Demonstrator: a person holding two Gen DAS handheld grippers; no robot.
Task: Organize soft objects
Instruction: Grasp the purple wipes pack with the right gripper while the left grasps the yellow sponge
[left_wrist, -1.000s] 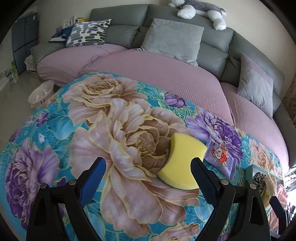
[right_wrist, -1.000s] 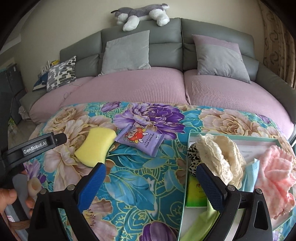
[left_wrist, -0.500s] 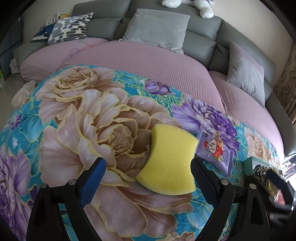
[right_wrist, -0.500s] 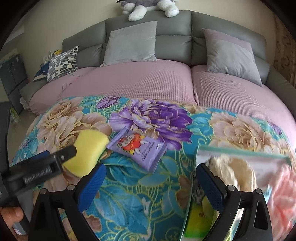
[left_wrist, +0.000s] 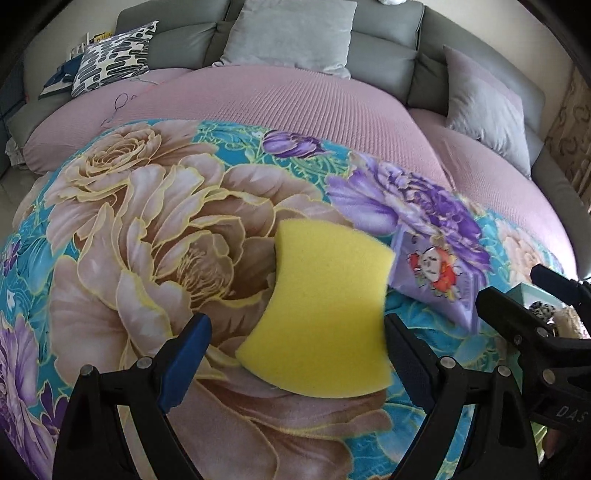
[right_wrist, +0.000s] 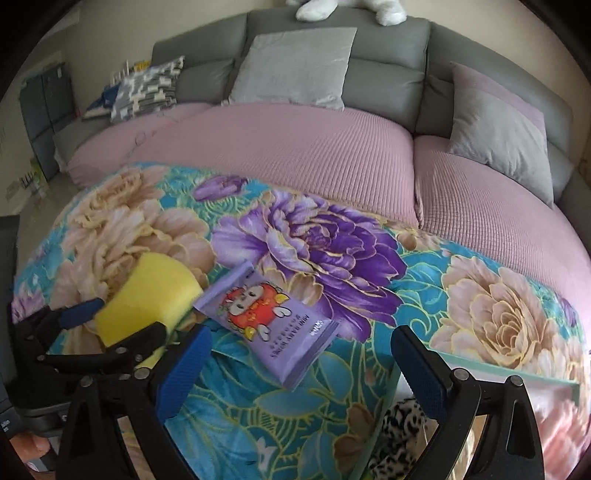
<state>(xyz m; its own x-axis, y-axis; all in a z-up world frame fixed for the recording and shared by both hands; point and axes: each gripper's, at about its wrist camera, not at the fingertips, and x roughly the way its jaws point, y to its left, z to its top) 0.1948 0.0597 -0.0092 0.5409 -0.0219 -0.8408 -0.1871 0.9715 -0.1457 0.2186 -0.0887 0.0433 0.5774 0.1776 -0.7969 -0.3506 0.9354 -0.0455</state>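
Between wide jaws, yellow sponge (left_wrist: 325, 317), gaps beside.

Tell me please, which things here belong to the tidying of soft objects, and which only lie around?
Job: yellow sponge, purple wipes pack, teal box, both open grippers: left, right.
Lying about: grey cushions, patterned pillow, plush toy.

Both cameras looked forward and slightly down over a floral blanket (left_wrist: 122, 229) toward a grey sofa (right_wrist: 384, 77). The left view sat close over a yellow sponge (left_wrist: 325, 314); the right view, further right, shared that sponge (right_wrist: 147, 295) and a purple wipes pack (right_wrist: 269, 321).
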